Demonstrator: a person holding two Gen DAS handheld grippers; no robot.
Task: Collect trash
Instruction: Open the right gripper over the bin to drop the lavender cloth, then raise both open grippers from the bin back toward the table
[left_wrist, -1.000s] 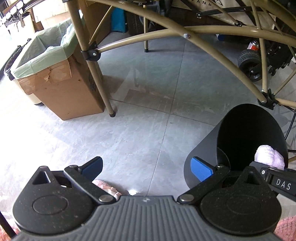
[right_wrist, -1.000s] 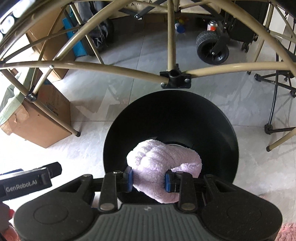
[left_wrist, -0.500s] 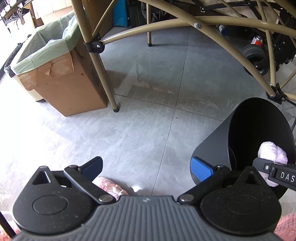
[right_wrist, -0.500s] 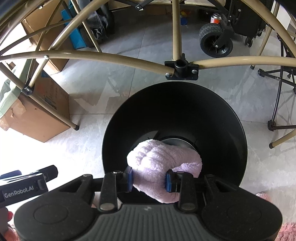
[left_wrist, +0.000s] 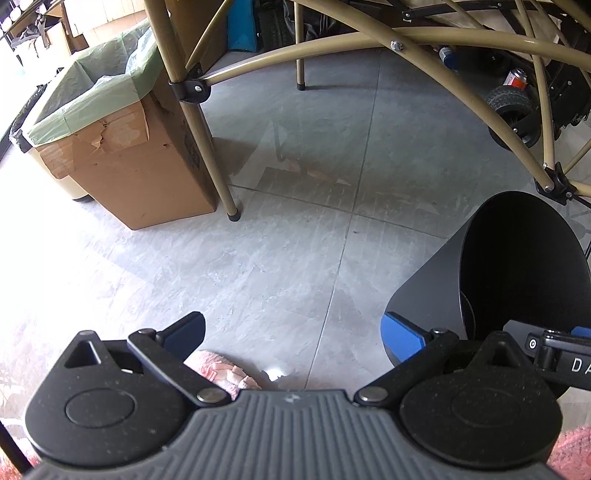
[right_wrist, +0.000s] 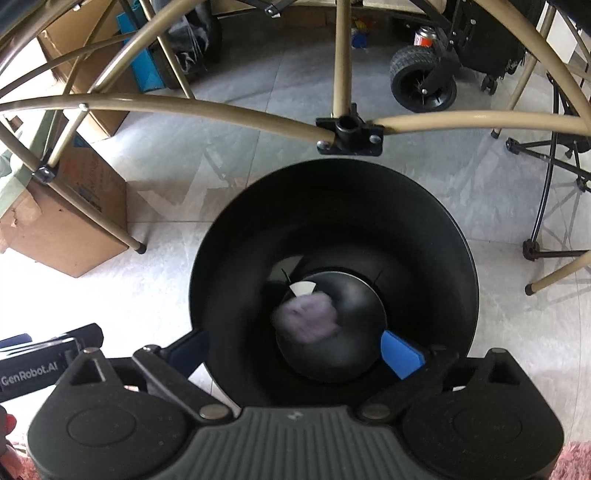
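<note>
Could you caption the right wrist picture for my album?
Open right hand-held gripper above a black bin, a blurred lilac fluffy wad inside it.

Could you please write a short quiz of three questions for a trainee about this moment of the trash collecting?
1. True or false: the right gripper is shut on the lilac fluffy cloth.
2. Where is the lilac fluffy cloth? A) on the grey floor tiles B) in the black bin C) in the cardboard box with the green liner
3. Fill in: the left gripper is ____ and holds nothing.

Key: 1 false, its jaws stand wide apart over the bin. 2 B, blurred, low inside the bin. 3 open.
</note>
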